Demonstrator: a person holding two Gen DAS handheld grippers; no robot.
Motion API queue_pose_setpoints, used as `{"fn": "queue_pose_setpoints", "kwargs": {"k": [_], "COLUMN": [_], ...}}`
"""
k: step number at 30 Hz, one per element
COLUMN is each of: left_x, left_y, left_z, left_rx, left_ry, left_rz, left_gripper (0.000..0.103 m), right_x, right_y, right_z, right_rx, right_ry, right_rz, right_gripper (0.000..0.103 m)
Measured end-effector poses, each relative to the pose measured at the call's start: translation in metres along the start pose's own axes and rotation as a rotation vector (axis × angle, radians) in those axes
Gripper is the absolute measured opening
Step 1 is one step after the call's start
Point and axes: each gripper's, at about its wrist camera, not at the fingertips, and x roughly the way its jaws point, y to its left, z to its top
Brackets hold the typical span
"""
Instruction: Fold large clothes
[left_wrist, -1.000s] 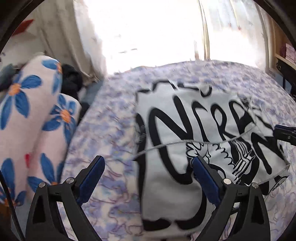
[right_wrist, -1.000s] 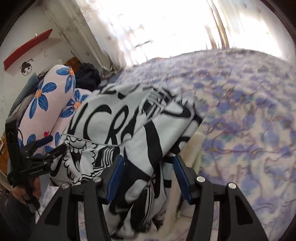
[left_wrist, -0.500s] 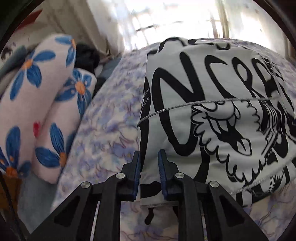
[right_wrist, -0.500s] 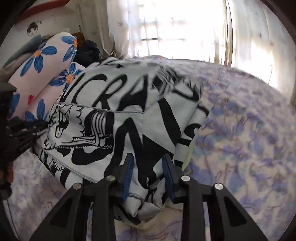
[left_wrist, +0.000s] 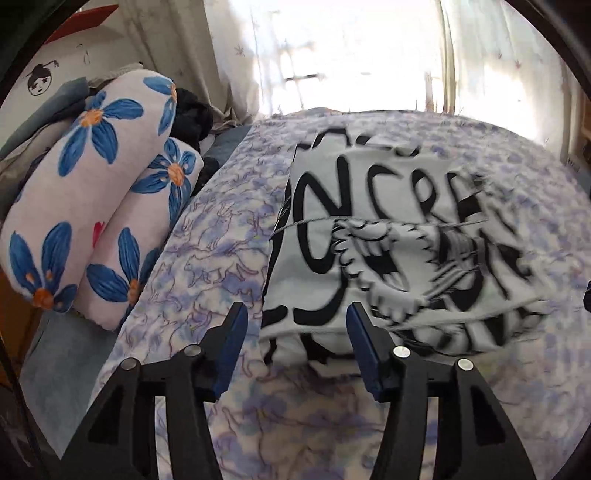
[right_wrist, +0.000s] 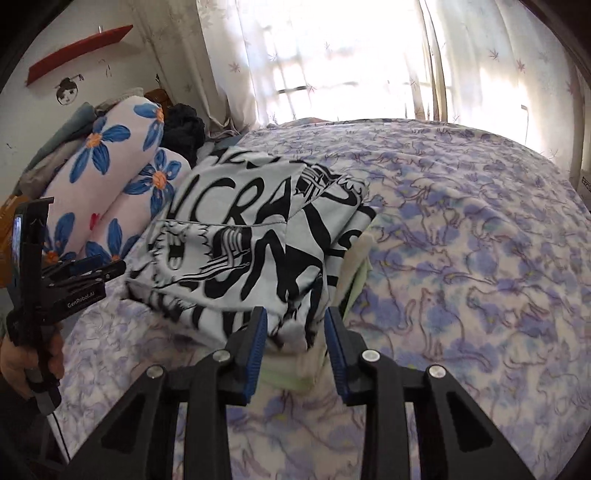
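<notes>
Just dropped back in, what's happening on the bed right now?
A person holding a gripper in each hand is folding a grey garment with black print on the blue-flowered bedspread. It lies folded into a bundle. The left gripper has just opened and its pads are off the cloth. The right gripper has the bundle's near edge between its jaws; a pinch can't be confirmed.

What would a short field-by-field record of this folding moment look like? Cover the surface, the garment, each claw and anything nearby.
Surface: bed with a blue-purple patterned blanket
Garment: pale grey printed garment, bold black lettering, folded into a bundle on the blanket
Underneath: pale green-cream folded fabric shows beneath its right edge
Left claw: open, jaws just opened; garment corner between them, not pressed
Right claw: jaws just closed; pads appear to pinch the garment's near edge
Nearby: blue-flower bedding rolls, left of the garment
</notes>
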Motion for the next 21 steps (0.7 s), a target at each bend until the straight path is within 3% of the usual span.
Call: {"fn": "queue_pose_setpoints", "kwargs": {"k": [2, 6, 13, 21], "left_x": [-0.03, -0.097, -0.205, -0.282], "left_y": [-0.004, -0.017, -0.06, -0.107], "left_z": [-0.002, -0.013, -0.061, -0.124], "left_rx": [0.005, -0.02, -0.002, 0.065], "left_ry": [-0.015, -0.061, -0.105, -0.143], "left_rz": [-0.008, -0.036, -0.132, -0.222], "left_gripper": [0.057, 0.077, 0.078, 0.082], "right_x": [-0.03, -0.102, -0.209, -0.315], "right_y": [-0.002, -0.001, -0.004, -0.016], "right_z": [0.0, -0.004, -0.036, -0.084], "right_rx": [0.013, 0.034, 0.033, 0.047], "right_ry": [-0.013, -0.046, -0.063, -0.104], "right_rz": [0.014, 0.031, 0.033, 0.057], "right_gripper": [0.031, 0.033, 0.033, 0.034]}}
